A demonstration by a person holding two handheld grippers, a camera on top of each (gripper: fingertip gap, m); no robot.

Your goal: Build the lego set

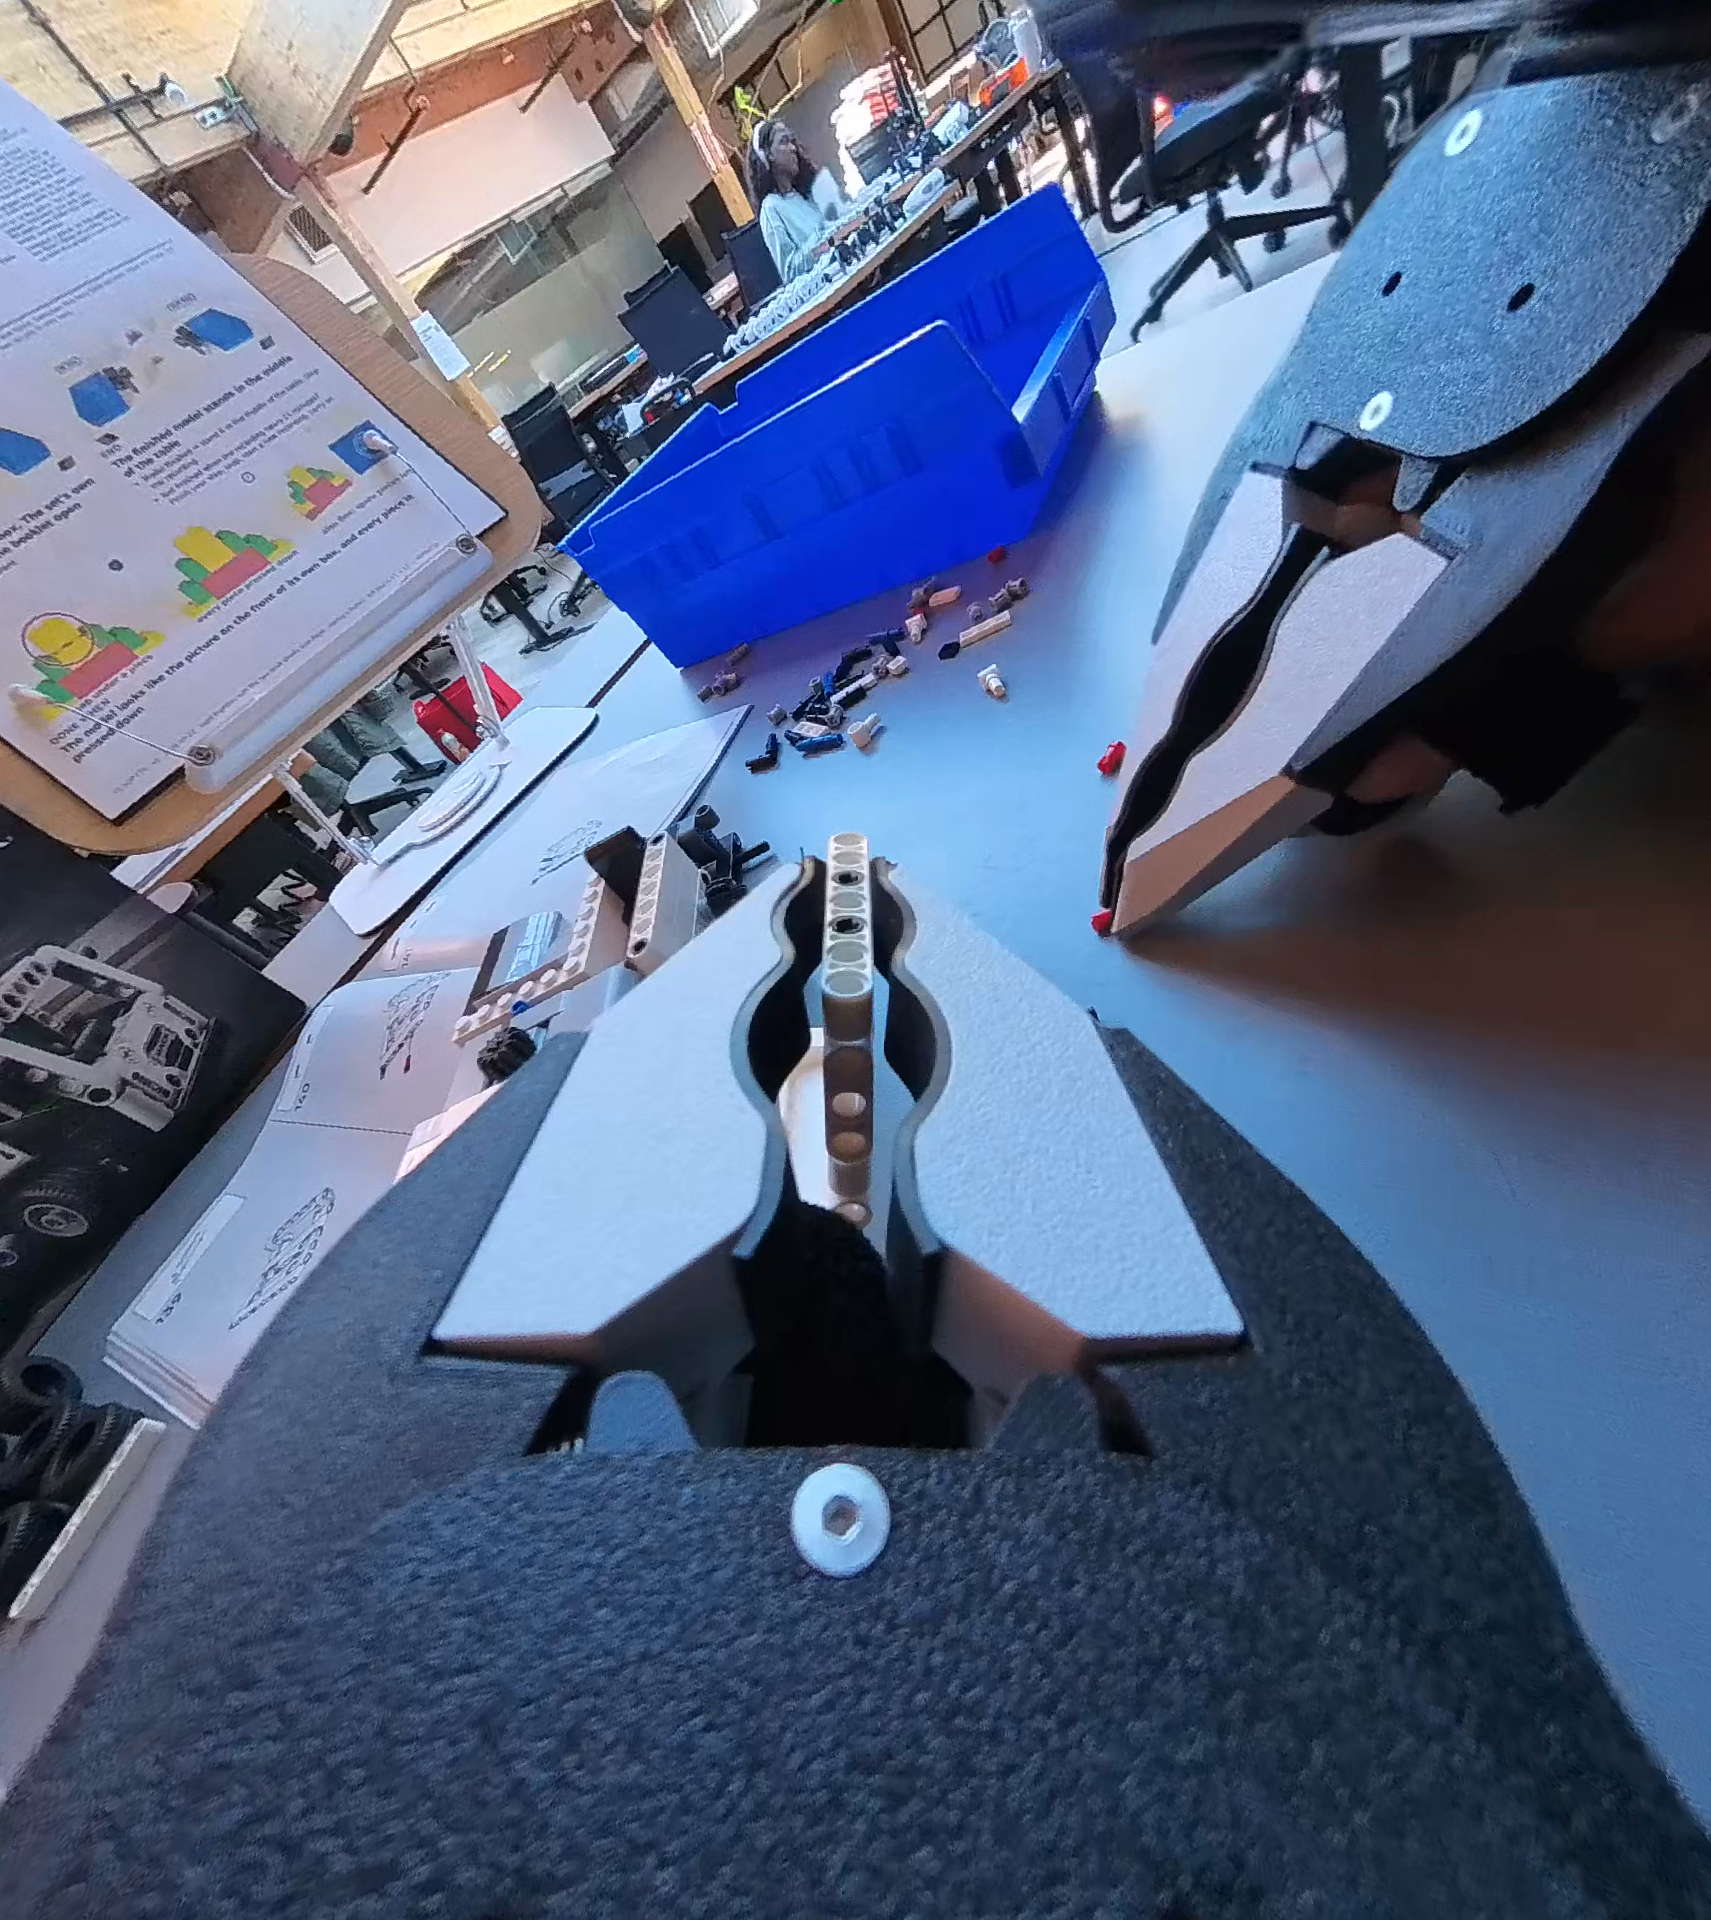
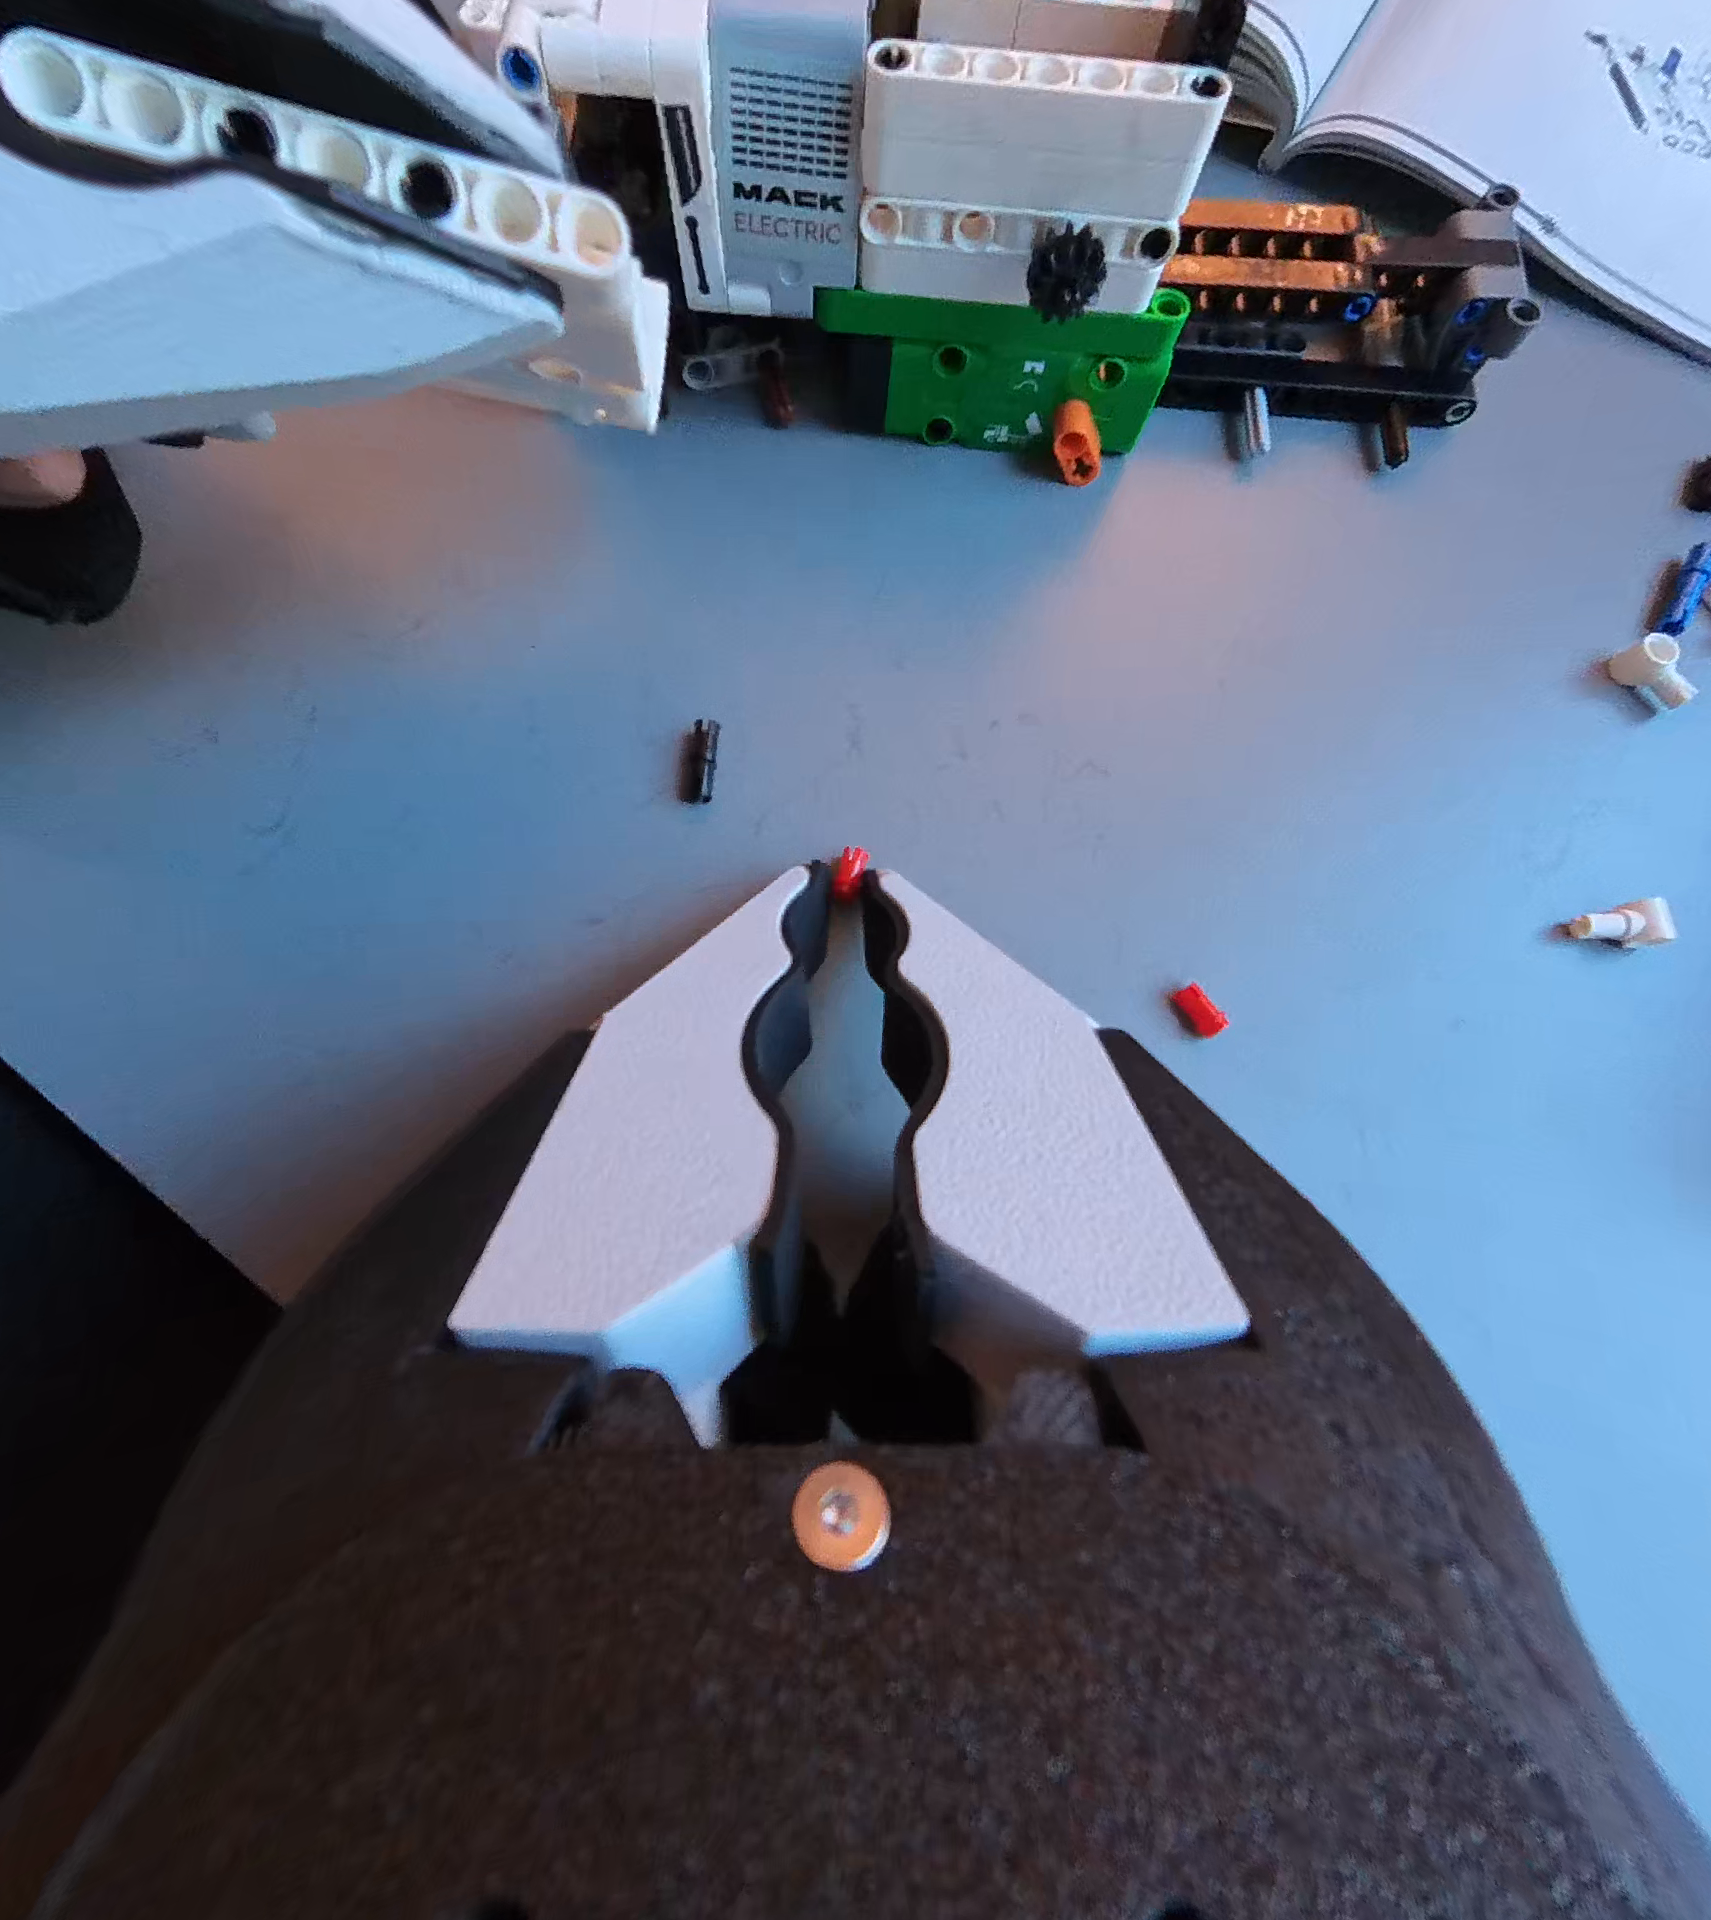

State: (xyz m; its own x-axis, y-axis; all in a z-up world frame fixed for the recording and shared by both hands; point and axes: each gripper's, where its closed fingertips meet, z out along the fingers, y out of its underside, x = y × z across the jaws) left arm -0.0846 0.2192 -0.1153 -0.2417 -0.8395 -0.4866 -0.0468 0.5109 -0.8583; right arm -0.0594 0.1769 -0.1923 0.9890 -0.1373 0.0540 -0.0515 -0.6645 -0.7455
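Red pin [image 2: 848,871] pinched at the very tips of the right gripper [image 2: 846,883], low over the grey counter [image 2: 1038,665]; only its far end projects beyond the fingers [image 2: 986,1039], which are clenched on it. By its look the pin is hard plastic, very light, stiff and smooth. With so small a bite at the tips, it would likely twist or shoot out under side load. Judged best hold: across its middle collar, leaving one end free for insertion.

White beam [image 1: 846,987] lies lengthwise between the fingers [image 1: 643,1122] of the left gripper [image 1: 846,883], which are closed on its sides. Its far end with open holes projects past the tips, and its near end runs back into the throat. The right wrist view shows the same beam [image 2: 311,156] raised above the counter at upper left. It appears rigid and light. Gripping its flanks keeps the hole faces clear for a pin.

A second red pin [image 2: 1197,1010] lies loose on the counter just right of the right gripper, and a black pin [image 2: 699,761] lies ahead of it. The partly built truck [image 2: 934,208] stands beyond, beside an open booklet [image 2: 1557,135]. Loose pieces [image 1: 861,675] lie before a blue bin [image 1: 851,468].
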